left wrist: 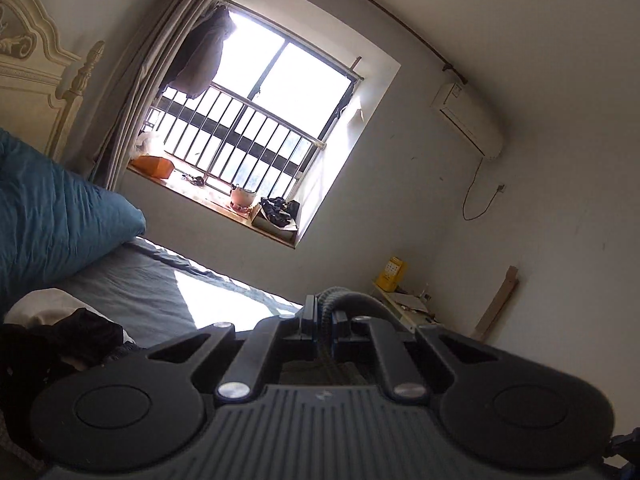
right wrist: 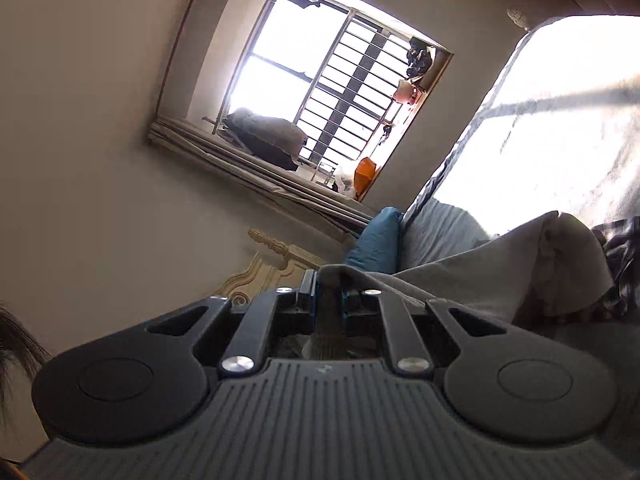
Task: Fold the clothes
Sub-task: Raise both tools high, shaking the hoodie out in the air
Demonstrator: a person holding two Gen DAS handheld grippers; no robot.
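Close to the right wrist camera, the right tongs (right wrist: 327, 300) stand almost shut, their pads pinching a fold of soft grey garment (right wrist: 480, 276) that drapes away to the right in a thick, rumpled sheet over the bed (right wrist: 440, 224), beside a patch of dark checked cloth (right wrist: 624, 264). Seen from the other wrist, the left tongs (left wrist: 326, 320) are likewise nearly shut, nipping a rolled grey edge of fabric (left wrist: 352, 298) that curves off to the right between the pads; whether it is the same garment I cannot tell. Left of those tongs a heap of black clothing (left wrist: 60, 340) lies on a pale cloth on the bed, whose grey-blue sheet is creased and lit by a bright square of sun. Past it sits a plump teal pillow (left wrist: 60, 208) with fine wrinkles, against a carved cream headboard (left wrist: 36, 60). Farther on, the window sill (left wrist: 224, 204) carries an orange box (left wrist: 154, 166), a pinkish pot (left wrist: 241, 196), and a shallow cardboard tray (left wrist: 276, 224) with dark crumpled things in it. Behind the sill stands a railing of slim metal bars, with a dark garment (left wrist: 202, 56) hanging at the window's upper corner. On the far wall is a white air conditioner (left wrist: 468, 124).
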